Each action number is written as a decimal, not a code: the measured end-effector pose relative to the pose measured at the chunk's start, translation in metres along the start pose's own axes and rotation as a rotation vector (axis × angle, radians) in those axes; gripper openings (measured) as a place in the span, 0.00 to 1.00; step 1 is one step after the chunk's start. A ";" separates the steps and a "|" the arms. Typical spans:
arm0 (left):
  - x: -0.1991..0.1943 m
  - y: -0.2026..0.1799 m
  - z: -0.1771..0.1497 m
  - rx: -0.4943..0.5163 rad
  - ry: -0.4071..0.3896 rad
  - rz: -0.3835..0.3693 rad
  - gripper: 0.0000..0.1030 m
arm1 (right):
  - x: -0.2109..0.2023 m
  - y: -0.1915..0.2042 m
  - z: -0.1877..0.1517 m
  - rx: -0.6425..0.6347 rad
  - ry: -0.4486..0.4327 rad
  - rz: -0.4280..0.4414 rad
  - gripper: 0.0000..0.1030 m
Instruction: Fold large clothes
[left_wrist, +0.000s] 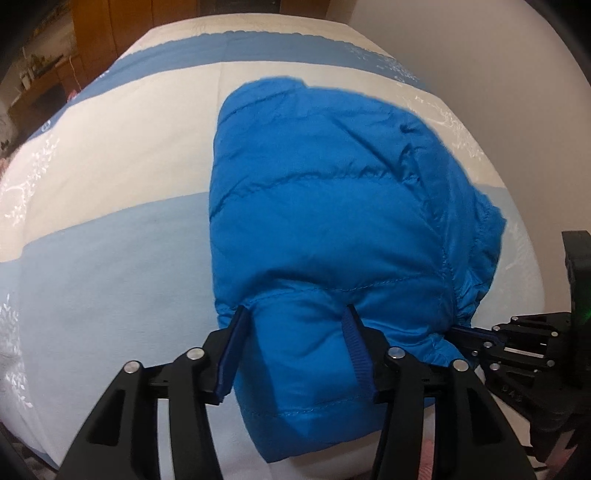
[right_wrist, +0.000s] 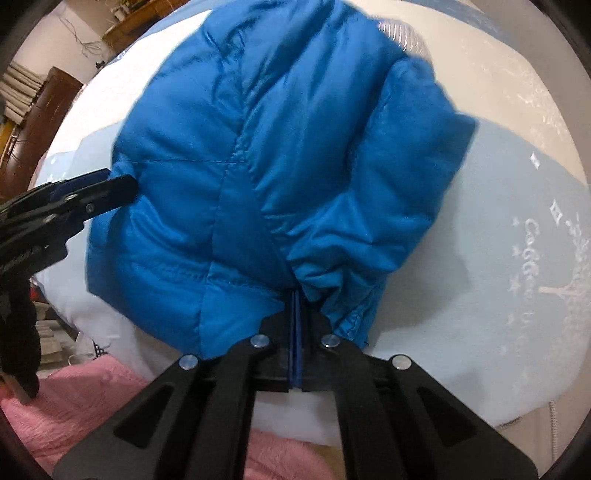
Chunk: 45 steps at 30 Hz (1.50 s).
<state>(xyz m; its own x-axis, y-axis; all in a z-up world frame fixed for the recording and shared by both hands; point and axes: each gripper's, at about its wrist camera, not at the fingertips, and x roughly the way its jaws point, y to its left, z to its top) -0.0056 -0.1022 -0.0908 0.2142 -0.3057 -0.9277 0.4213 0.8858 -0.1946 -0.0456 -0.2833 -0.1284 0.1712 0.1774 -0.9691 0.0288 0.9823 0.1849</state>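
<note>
blue puffer jacket (left_wrist: 325, 206) already bundled compact, frame centre, on striped bed (left_wrist: 110, 258). left tongs (left_wrist: 295, 328) spread around near fold, unclamped. right tongs (right_wrist: 296, 314) clenched on hem. likely final fold or squaring left.

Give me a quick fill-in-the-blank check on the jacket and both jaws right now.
1. The puffy jacket is coloured ____.
2. The right gripper has its jaws ____ on the jacket's edge.
3. The left gripper has its jaws ____, with jacket fabric between them.
4. The jacket lies on a striped ____.

Missing words: blue; shut; open; bedspread
</note>
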 end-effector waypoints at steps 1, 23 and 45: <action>-0.007 0.005 0.004 -0.017 -0.013 -0.007 0.47 | -0.010 0.000 0.003 0.002 -0.015 0.015 0.01; 0.045 0.018 0.070 -0.097 -0.009 0.017 0.49 | 0.035 -0.045 0.086 0.234 -0.092 -0.023 0.00; 0.032 0.017 0.023 -0.068 -0.036 0.049 0.52 | 0.032 -0.018 0.032 0.193 -0.149 -0.096 0.00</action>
<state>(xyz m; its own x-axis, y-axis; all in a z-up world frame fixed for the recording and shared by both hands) 0.0286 -0.1044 -0.1163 0.2650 -0.2724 -0.9250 0.3492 0.9213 -0.1713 -0.0086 -0.2967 -0.1577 0.3012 0.0589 -0.9518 0.2369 0.9622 0.1345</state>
